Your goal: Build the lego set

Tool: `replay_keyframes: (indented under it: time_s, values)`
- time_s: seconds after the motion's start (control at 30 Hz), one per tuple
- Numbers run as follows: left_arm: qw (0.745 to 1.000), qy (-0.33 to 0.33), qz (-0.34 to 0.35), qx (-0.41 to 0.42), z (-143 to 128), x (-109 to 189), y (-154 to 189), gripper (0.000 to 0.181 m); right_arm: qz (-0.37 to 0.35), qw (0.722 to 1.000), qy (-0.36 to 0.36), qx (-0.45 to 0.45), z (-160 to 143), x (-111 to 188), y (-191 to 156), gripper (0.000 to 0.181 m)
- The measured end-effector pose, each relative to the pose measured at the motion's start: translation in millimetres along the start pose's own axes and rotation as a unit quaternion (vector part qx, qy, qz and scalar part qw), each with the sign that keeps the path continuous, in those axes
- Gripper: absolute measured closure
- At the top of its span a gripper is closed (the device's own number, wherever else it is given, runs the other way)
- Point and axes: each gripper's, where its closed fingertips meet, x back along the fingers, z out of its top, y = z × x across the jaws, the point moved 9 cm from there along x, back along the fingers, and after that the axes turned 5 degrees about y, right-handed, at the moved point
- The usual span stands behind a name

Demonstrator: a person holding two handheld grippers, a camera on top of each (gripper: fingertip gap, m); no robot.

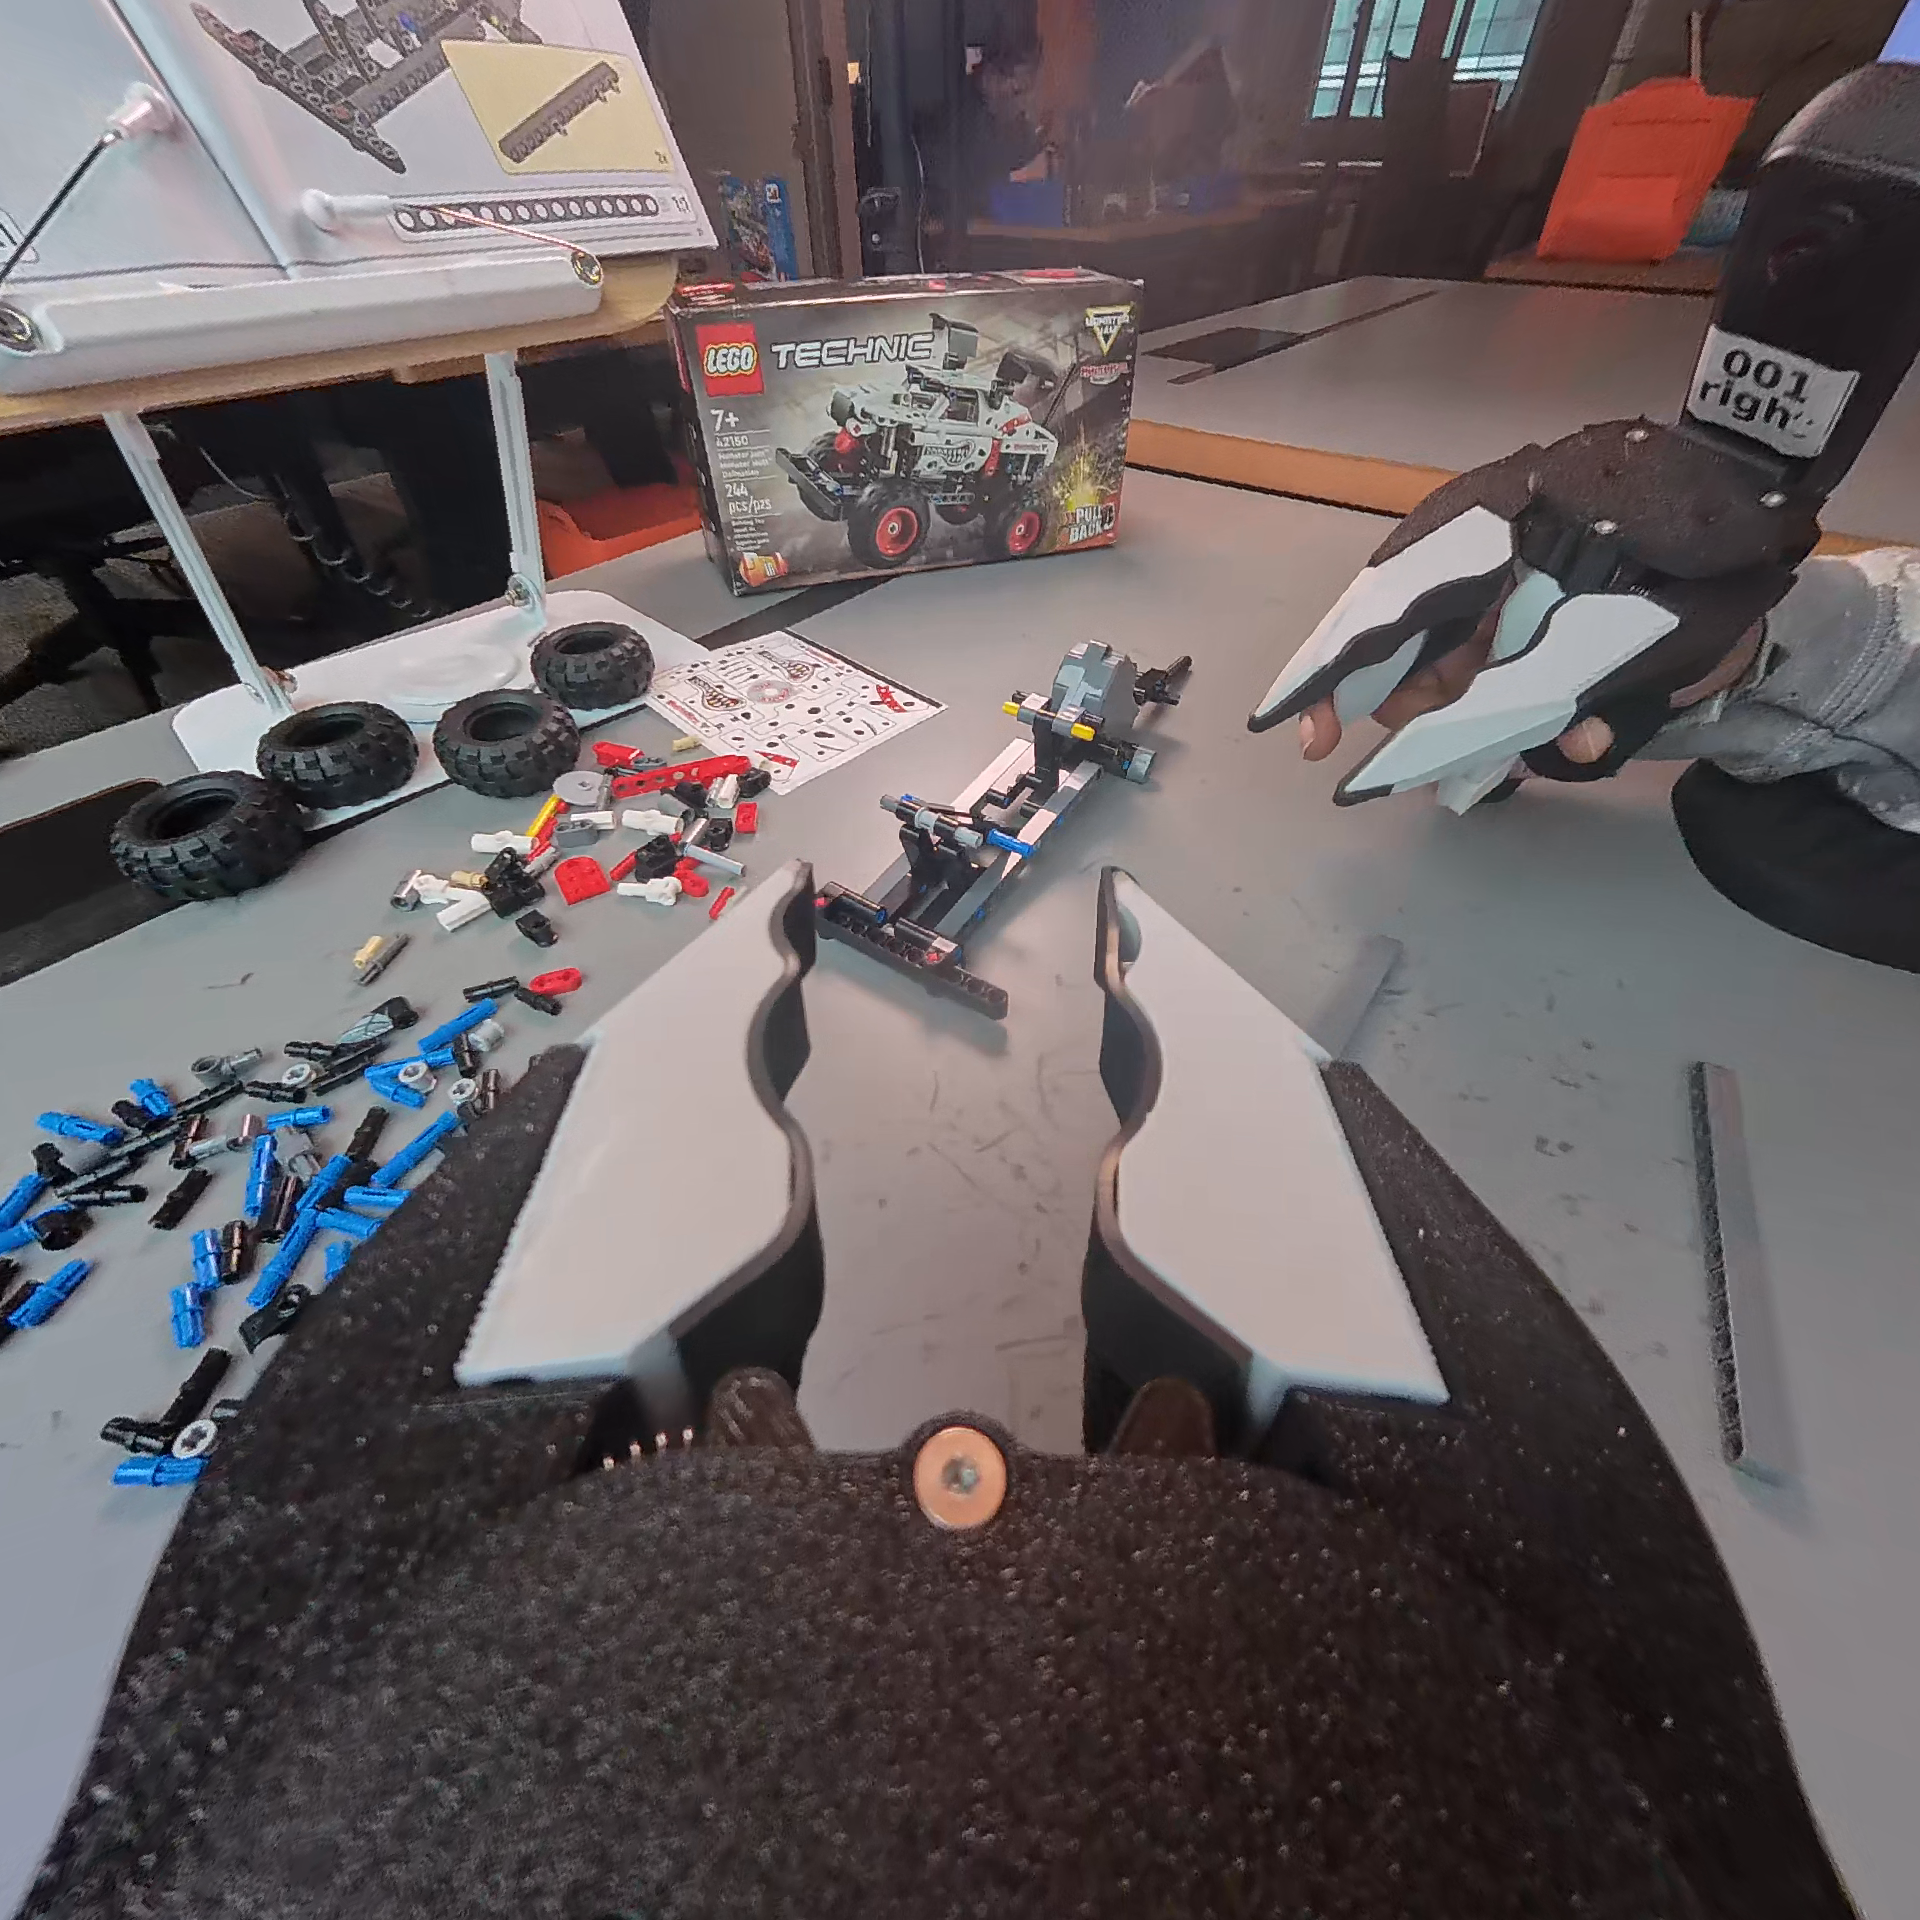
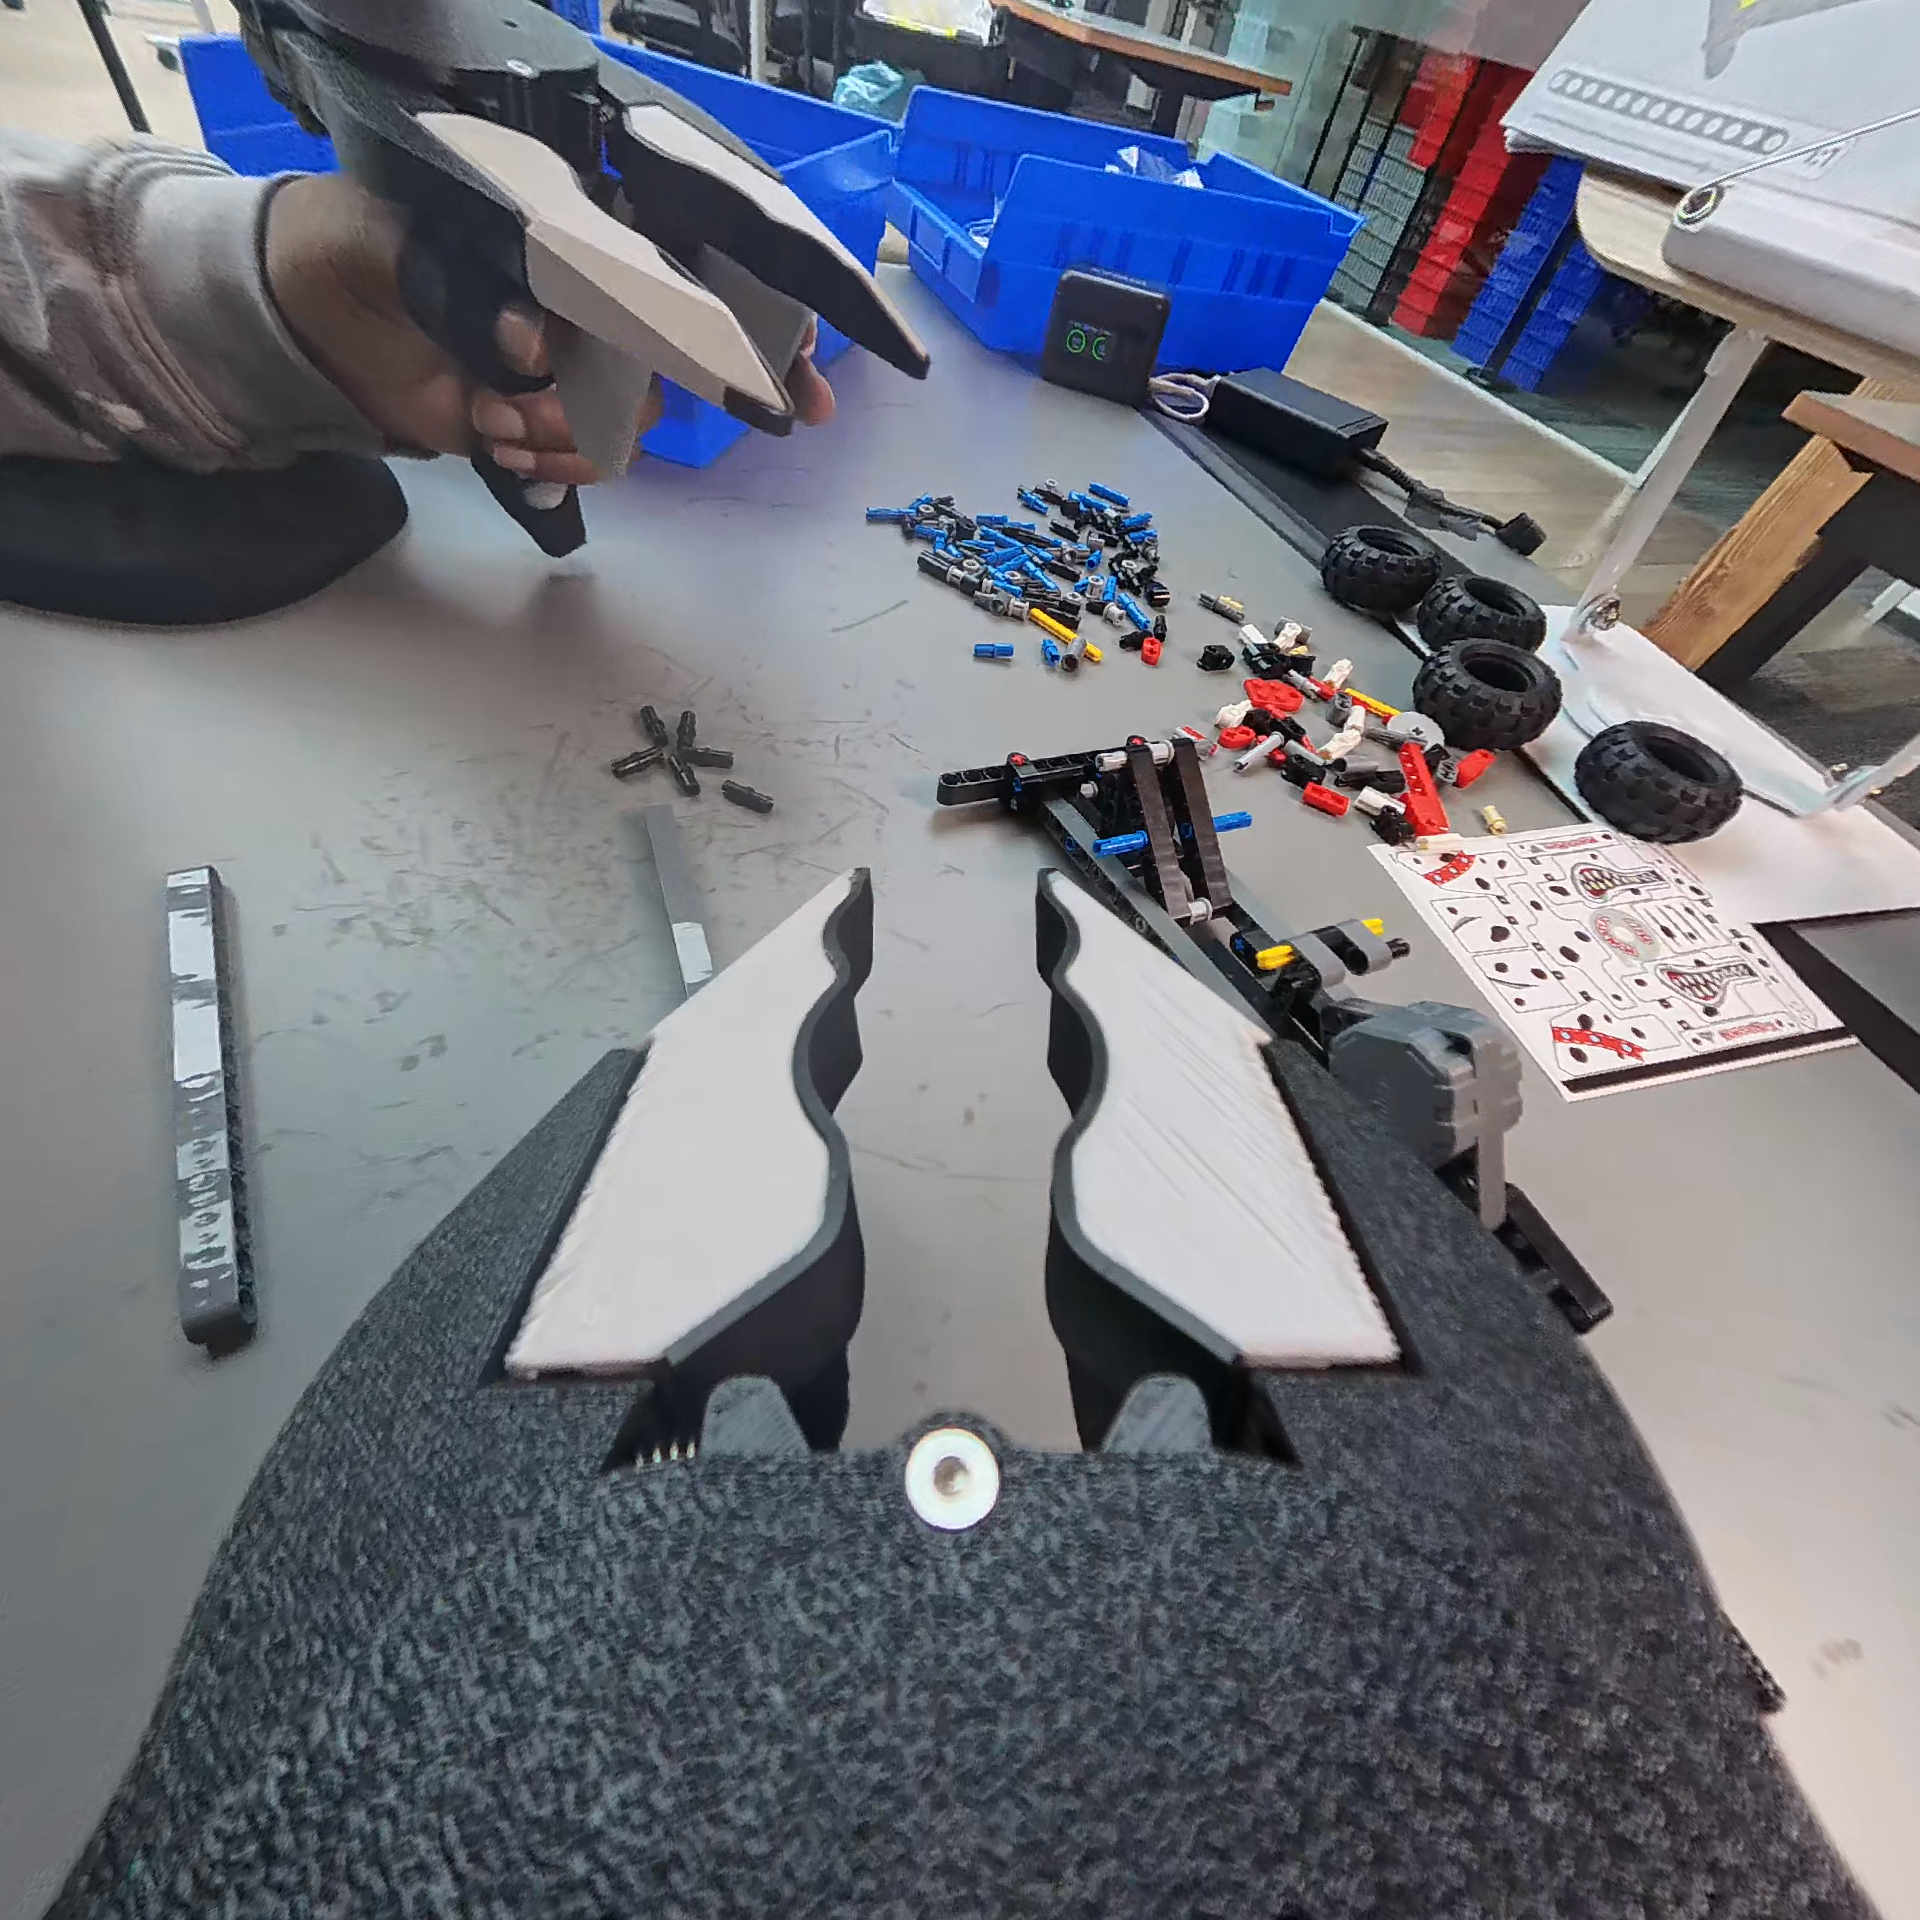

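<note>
A partly built black and grey Lego chassis [image 1: 997, 831] lies on the grey table, just beyond my left gripper [image 1: 956, 894], which is open and empty above the table. The chassis also shows in the right wrist view [image 2: 1164, 831], with its grey motor block [image 2: 1444, 1070] beside my right gripper [image 2: 954, 888], which is open and empty. The right gripper [image 1: 1304, 758] hovers to the right of the chassis. The left gripper [image 2: 847, 384] hovers at the far left. Two long dark grey beams [image 2: 208, 1112] [image 2: 675, 904] and a few black pins [image 2: 686, 758] lie apart on the table.
A pile of blue and black pins [image 1: 260, 1164], a pile of red, white and grey parts [image 1: 623, 831], several black tyres [image 1: 332, 753] and a sticker sheet [image 1: 790, 701] lie left of the chassis. The set's box [image 1: 904, 426] and the instruction stand [image 1: 364, 135] are behind. Blue bins [image 2: 1122, 239] line the far edge.
</note>
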Motion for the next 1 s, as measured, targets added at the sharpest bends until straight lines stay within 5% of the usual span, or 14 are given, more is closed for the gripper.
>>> replay_keyframes:
  time_s: [0.37, 0.73, 1.0]
  values:
    - [1.000, -0.014, 0.000, -0.026, -6, -4, 3, 0.128, 0.023, 1.000, 0.009, 0.002, 5, -5, -11, 0.150]
    - [0.996, -0.029, 0.009, -0.082, 4, 4, -1, 0.137, 0.084, 0.989, -0.107, 0.060, -9, -12, -34, 0.151]
    - [0.973, -0.113, -0.170, -0.107, -13, 12, 16, 0.147, 0.073, 0.982, -0.160, 0.070, -17, -14, -34, 0.144]
